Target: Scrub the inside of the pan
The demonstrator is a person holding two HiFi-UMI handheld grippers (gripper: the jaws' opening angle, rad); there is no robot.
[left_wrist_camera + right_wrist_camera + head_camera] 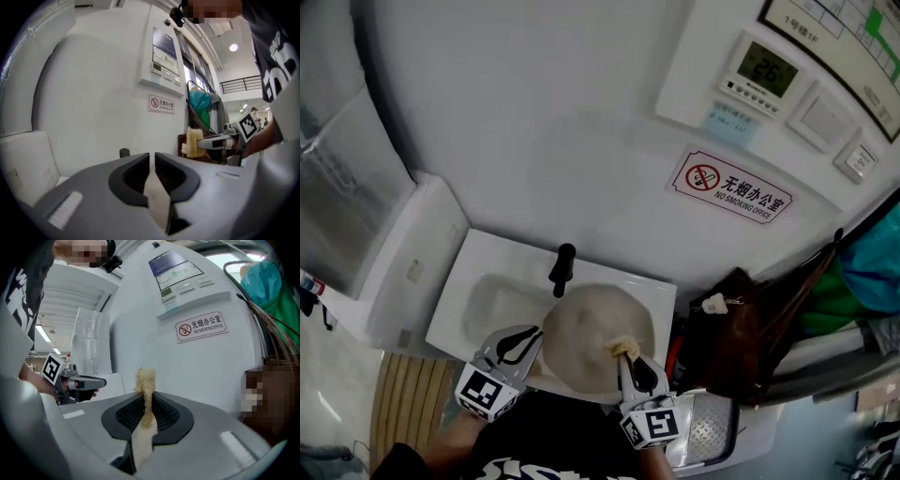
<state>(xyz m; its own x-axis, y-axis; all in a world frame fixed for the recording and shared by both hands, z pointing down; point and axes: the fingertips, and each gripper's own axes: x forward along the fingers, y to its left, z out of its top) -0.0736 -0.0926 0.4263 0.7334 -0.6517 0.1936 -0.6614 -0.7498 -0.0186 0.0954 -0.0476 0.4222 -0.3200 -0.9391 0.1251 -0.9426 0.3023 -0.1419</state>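
pinches a loofah scrubber in the right gripper, poised over the pale pan at the sink, apparently ready to scrub inside. holds the left gripper pressed together, empty, beside the pan's rim, perhaps to steady it.

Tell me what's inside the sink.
A pale round pan sits over the right part of the white sink, by the black faucet. Whatever lies under the pan is covered.

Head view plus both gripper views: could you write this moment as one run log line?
left gripper: jaws shut, empty | right gripper: jaws shut on scrub pad | pan: at sink
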